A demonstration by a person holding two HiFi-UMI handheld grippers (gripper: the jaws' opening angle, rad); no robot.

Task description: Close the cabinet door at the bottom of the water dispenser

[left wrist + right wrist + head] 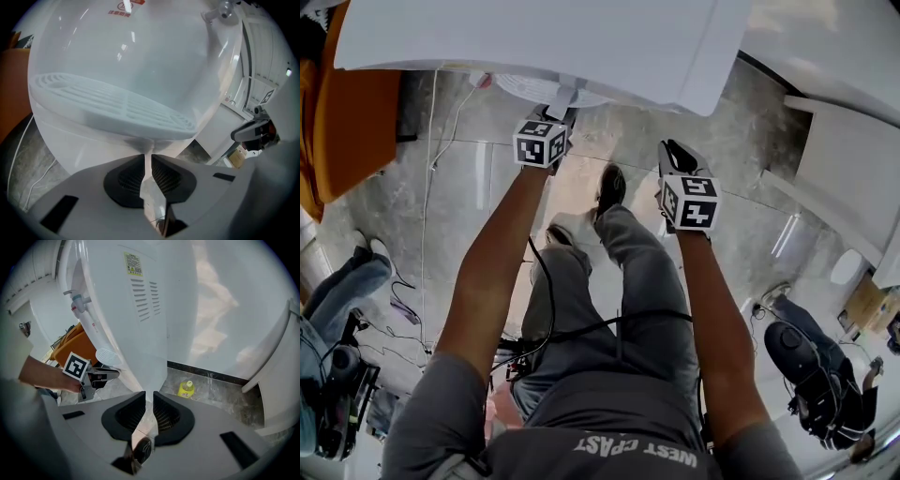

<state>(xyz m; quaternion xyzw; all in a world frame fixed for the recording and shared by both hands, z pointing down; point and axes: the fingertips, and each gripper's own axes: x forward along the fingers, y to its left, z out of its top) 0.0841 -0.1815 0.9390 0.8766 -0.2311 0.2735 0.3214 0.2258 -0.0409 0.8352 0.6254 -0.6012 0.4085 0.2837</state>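
The white water dispenser (553, 37) fills the top of the head view, and its slotted drip tray (117, 105) spreads across the left gripper view. Below the tray is the white lower front panel (79, 145); I cannot tell whether the cabinet door is open or closed. My left gripper (147, 157) is shut and empty, its tips close under the tray, right at that panel. In the head view the left gripper (561, 103) reaches under the dispenser's edge. My right gripper (149, 394) is shut and empty, held beside the dispenser's vented side (140, 301), and sits lower right as the right gripper (673, 152).
A yellow bottle (186, 389) stands on the grey floor by the wall. An orange object (356, 122) sits left of the dispenser, with a white cable (425, 234) running down the floor. White furniture (853, 169) stands to the right. Other people (816, 366) are at both sides.
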